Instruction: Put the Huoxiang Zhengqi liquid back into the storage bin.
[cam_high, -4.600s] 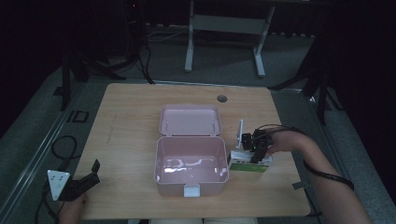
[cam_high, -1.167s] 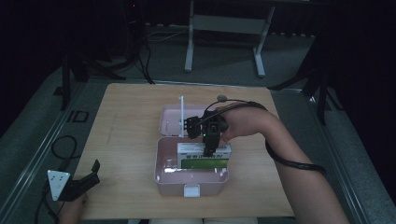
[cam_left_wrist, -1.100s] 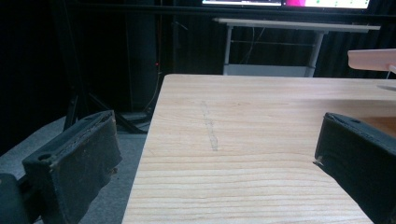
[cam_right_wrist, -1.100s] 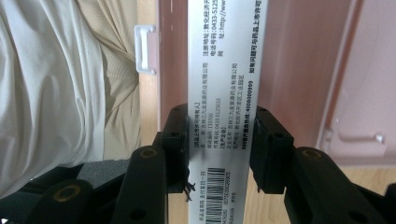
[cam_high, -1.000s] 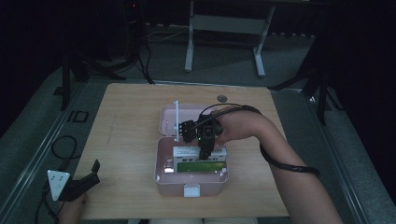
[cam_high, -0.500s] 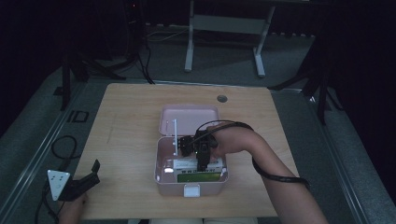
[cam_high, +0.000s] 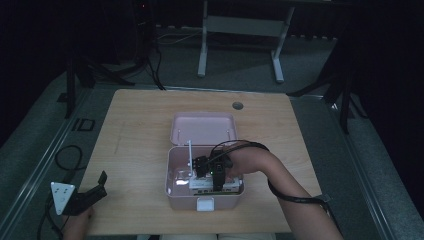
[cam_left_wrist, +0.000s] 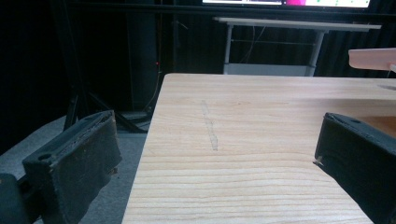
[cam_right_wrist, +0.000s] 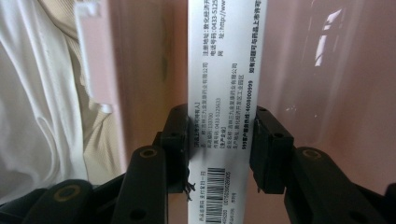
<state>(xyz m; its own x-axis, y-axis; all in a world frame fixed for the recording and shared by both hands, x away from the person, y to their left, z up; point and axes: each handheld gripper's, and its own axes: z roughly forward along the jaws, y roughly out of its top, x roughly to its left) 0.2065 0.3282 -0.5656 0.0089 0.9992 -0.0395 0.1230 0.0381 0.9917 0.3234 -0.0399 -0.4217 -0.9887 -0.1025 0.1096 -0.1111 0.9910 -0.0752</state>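
An open pink box (cam_high: 171, 172) stands mid-table, its lid (cam_high: 202, 127) folded back. Inside it lies a white carton (cam_high: 199, 184) printed with text and a barcode. My right gripper (cam_high: 215, 181) reaches down into the box and is shut on that carton. In the right gripper view the two black jaws press on both long sides of the carton (cam_right_wrist: 226, 56), with the pink box wall (cam_right_wrist: 327, 70) behind it. My left gripper (cam_high: 95, 192) rests at the table's front left corner, open; nothing lies between the jaws of the left gripper (cam_left_wrist: 215, 149), just bare wood.
The wooden table (cam_high: 135, 125) has a round cable hole (cam_high: 238, 106) at the back. A white latch (cam_high: 205, 204) sits on the box's front wall. A cable (cam_high: 295, 197) loops from the right forearm. A desk frame (cam_high: 240, 30) stands on the dark floor beyond.
The right gripper carried the carton from beside the box's right wall, over the lid, and down into the box. The left gripper stayed put.
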